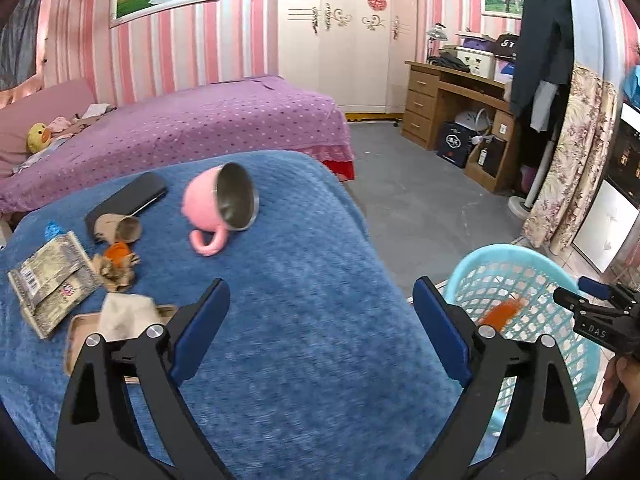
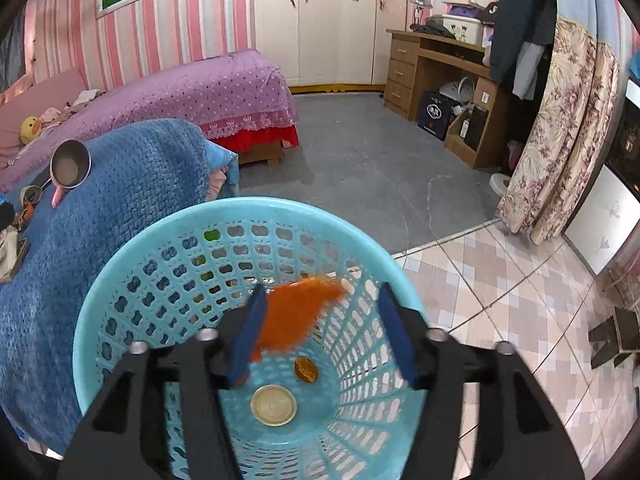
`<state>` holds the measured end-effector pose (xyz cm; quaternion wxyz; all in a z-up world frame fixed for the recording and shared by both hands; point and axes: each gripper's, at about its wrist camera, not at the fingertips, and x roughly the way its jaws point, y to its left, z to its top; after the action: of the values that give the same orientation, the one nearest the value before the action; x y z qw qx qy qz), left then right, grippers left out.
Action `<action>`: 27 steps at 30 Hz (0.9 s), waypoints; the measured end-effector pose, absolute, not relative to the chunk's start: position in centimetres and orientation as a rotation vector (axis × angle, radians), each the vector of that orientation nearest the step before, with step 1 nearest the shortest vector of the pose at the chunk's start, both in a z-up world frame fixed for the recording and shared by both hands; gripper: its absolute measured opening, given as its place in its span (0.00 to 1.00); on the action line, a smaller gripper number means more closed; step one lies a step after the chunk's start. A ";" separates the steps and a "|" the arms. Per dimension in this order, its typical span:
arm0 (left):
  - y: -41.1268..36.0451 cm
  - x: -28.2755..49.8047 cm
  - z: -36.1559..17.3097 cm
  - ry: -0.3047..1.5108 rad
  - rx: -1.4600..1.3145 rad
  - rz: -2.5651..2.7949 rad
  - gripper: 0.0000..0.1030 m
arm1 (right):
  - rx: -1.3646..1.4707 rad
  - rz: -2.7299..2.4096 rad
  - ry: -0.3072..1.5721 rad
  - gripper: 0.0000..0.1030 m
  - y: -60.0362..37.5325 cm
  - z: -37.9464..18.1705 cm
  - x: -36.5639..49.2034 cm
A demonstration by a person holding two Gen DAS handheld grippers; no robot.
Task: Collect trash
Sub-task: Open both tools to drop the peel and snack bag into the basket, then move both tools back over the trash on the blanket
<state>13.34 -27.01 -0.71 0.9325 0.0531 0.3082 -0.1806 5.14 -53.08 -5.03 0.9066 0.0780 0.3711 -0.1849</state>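
Observation:
My right gripper (image 2: 322,292) stands open over the light blue mesh basket (image 2: 240,208). A blurred orange wrapper (image 2: 296,316) hangs between its fingers, against the left one and not pinched. At the basket's bottom lie a round cream lid (image 2: 274,404) and a small brown piece (image 2: 306,368). My left gripper (image 1: 320,284) is open and empty above the blue blanket (image 1: 304,248). To its left lie a printed food packet (image 1: 52,280), crumpled brown paper (image 1: 118,272), an orange scrap (image 1: 118,250), a cardboard tube (image 1: 124,228) and a tissue (image 1: 124,314) on a small tray (image 1: 74,344).
A pink mug (image 1: 216,204) lies on its side on the blanket beside a flat black case (image 1: 132,196). The basket (image 1: 520,256) stands on the floor right of the blanket's edge. Behind are a purple bed (image 1: 224,120), a wooden desk (image 1: 452,92) and a flowered curtain (image 1: 576,160).

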 end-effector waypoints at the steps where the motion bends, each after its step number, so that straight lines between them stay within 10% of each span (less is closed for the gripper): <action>1: -26.4 13.4 -0.7 0.633 0.105 -0.363 0.88 | 0.166 -0.381 0.756 0.73 -52.9 -4.9 5.0; 9: -21.6 13.5 -0.5 0.636 0.079 -0.308 0.92 | 0.131 -0.394 0.663 0.91 -49.8 -2.8 5.9; 27: -2.9 17.2 -1.2 0.644 0.044 0.005 0.95 | 0.089 -0.249 0.567 0.93 -37.4 -0.6 11.9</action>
<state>17.21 -2.93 -1.24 0.9484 0.0217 0.3164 0.0024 11.85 -37.45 -0.57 0.9515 0.0437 0.2788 -0.1224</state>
